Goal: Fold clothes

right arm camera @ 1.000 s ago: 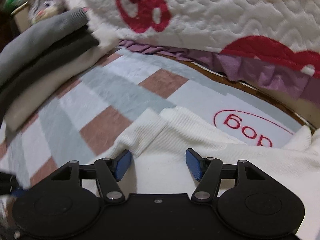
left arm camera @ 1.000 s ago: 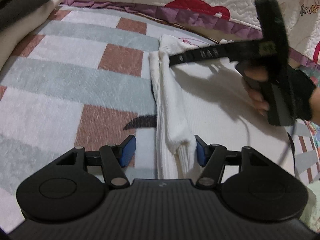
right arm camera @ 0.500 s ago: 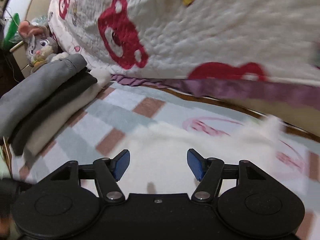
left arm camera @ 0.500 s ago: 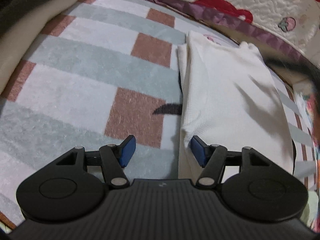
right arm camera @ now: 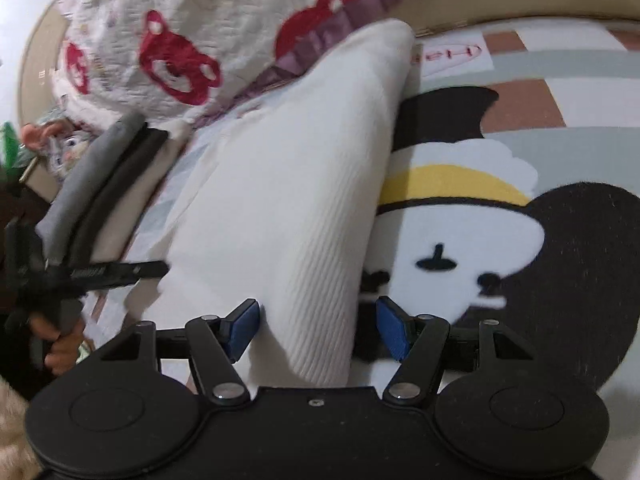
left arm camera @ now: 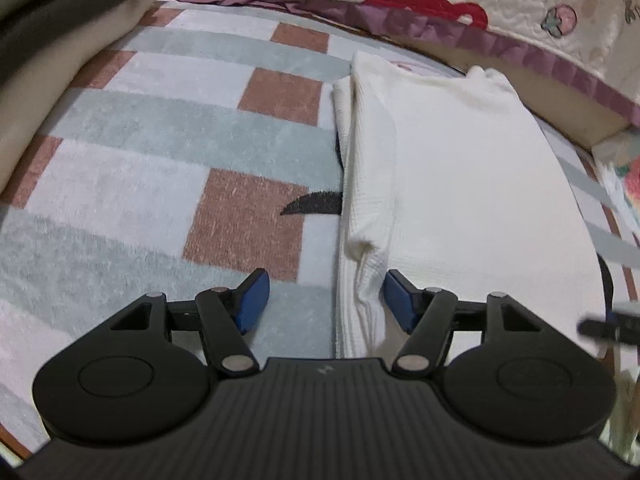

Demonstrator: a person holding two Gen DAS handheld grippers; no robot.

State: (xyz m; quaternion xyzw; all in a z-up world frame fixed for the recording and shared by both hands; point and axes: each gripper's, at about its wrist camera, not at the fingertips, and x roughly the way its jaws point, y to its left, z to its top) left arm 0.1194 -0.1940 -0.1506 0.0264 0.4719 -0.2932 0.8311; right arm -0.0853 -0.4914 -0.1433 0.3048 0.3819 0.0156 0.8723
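Note:
A white ribbed knit garment (left arm camera: 460, 184) lies folded into a long strip on a checked rug (left arm camera: 160, 184). My left gripper (left arm camera: 326, 300) is open at the garment's near left corner, with the folded edge between its blue pads. The right wrist view shows the same garment (right arm camera: 288, 208) from its other near corner. My right gripper (right arm camera: 318, 326) is open there, and the garment's near right edge lies between its pads. The left gripper (right arm camera: 120, 270) and the hand holding it also show at the left of the right wrist view.
A stack of folded grey and cream clothes (right arm camera: 100, 188) sits at the rug's left side, also visible in the left wrist view (left arm camera: 52, 40). A quilt with red bears (right arm camera: 168, 64) hangs behind. The rug has a black and white cartoon print (right arm camera: 500, 240) to the right.
The right gripper swung from the garment's far collar end round to its near edge. The left gripper stayed open at the near left corner while the sleeve and side folds settled flat.

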